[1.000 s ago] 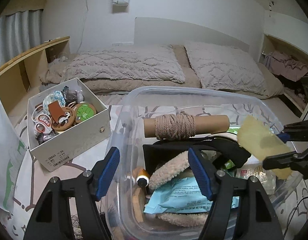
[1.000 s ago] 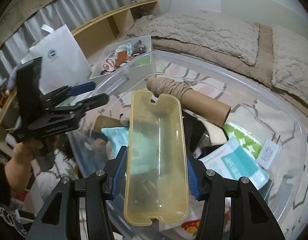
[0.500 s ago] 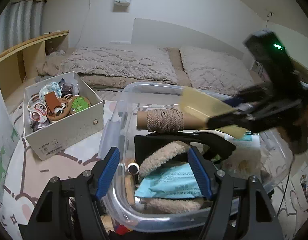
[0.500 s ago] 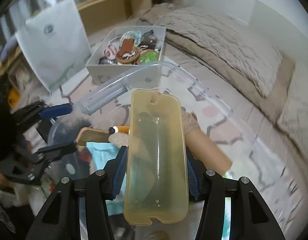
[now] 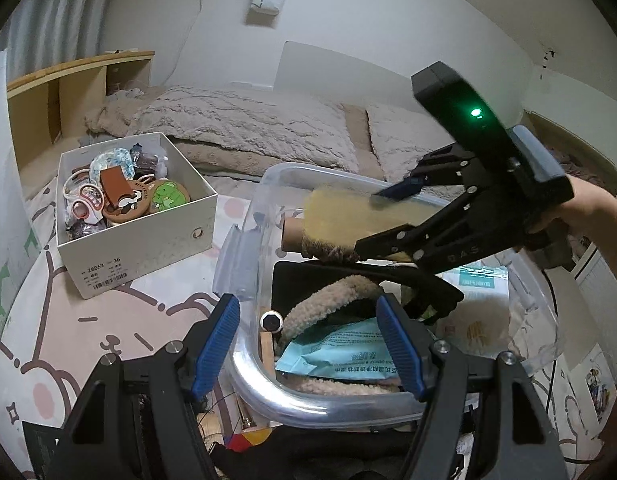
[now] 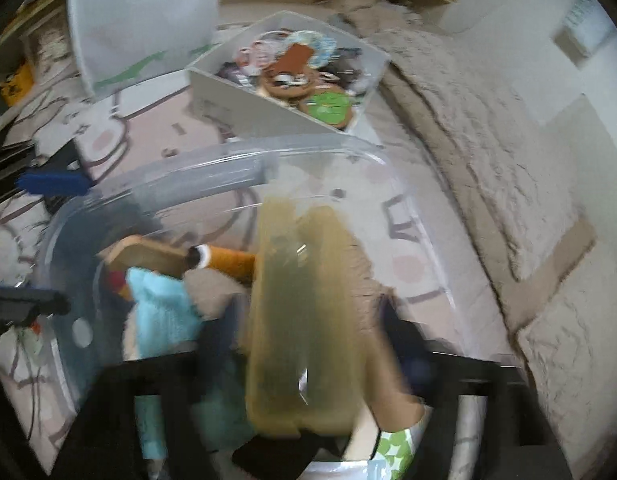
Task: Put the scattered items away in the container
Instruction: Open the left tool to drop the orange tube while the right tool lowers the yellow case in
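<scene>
My right gripper (image 5: 384, 216) is shut on a translucent yellow plastic tray (image 5: 348, 216), holding it over the far side of the clear plastic bin (image 5: 268, 396). The same tray (image 6: 304, 320) fills the middle of the blurred right wrist view, between the right gripper's jaws (image 6: 308, 344). The bin holds a cardboard tube wound with twine (image 5: 320, 240), a fleecy black item (image 5: 328, 312) and a teal packet (image 5: 340, 356). My left gripper (image 5: 308, 344) is open, its blue pads either side of the bin's near rim.
A white shoebox (image 5: 144, 240) of coasters and trinkets stands left of the bin on the pink patterned mat (image 5: 68, 340). Beige pillows (image 5: 236, 128) and a wooden shelf (image 5: 68, 88) lie behind. A white paper bag (image 6: 144, 20) stands beyond the shoebox.
My right gripper has swung the yellow tray left across the bin and lower toward the twine tube. The left gripper has drawn back and risen slightly.
</scene>
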Action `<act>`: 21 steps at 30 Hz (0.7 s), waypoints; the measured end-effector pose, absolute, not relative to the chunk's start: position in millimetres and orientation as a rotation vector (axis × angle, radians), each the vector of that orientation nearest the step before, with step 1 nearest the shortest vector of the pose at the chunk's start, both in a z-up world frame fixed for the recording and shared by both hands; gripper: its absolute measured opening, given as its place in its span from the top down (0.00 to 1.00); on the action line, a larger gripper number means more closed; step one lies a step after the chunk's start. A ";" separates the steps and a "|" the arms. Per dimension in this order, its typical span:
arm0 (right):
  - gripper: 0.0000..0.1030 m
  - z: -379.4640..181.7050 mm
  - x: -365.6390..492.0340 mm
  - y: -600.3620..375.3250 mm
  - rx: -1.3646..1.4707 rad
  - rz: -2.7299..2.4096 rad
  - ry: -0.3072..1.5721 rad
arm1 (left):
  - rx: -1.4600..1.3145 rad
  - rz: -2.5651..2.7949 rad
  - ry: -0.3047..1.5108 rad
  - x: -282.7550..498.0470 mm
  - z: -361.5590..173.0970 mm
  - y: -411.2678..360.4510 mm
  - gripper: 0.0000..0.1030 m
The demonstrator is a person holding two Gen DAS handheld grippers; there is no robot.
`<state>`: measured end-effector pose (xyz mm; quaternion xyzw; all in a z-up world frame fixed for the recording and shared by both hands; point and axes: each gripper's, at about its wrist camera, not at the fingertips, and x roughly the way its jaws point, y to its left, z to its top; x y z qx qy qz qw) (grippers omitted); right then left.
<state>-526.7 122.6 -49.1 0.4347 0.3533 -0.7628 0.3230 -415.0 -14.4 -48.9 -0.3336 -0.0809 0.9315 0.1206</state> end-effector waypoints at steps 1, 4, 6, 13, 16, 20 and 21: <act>0.00 -49.1 -527.5 124.4 1.135 -2.025 0.917 | -0.974 2.721 -0.238 -414.9 -48.5 -14.8 0.30; 0.00 -49.1 -532.1 132.6 1.145 -2.089 0.834 | -0.972 2.722 -0.238 -414.9 -47.8 -15.0 0.27; 0.00 -48.6 -534.7 139.3 1.159 -2.127 0.768 | -0.970 2.726 -0.239 -414.3 -46.5 -15.0 0.27; 0.00 -41.2 -523.8 151.4 1.158 -2.167 0.670 | -0.955 2.723 -0.225 -410.3 -40.1 -10.4 0.27; 0.00 -31.9 -513.2 154.6 1.156 -2.180 0.629 | -0.947 2.721 -0.213 -406.9 -36.3 -6.7 0.27; 0.00 -15.4 -494.4 166.9 1.137 -2.222 0.566 | -0.926 2.730 -0.199 -400.1 -30.0 -3.3 0.27; 0.00 -12.3 -490.1 170.4 1.135 -2.234 0.548 | -0.923 2.732 -0.197 -397.8 -28.3 -2.5 0.27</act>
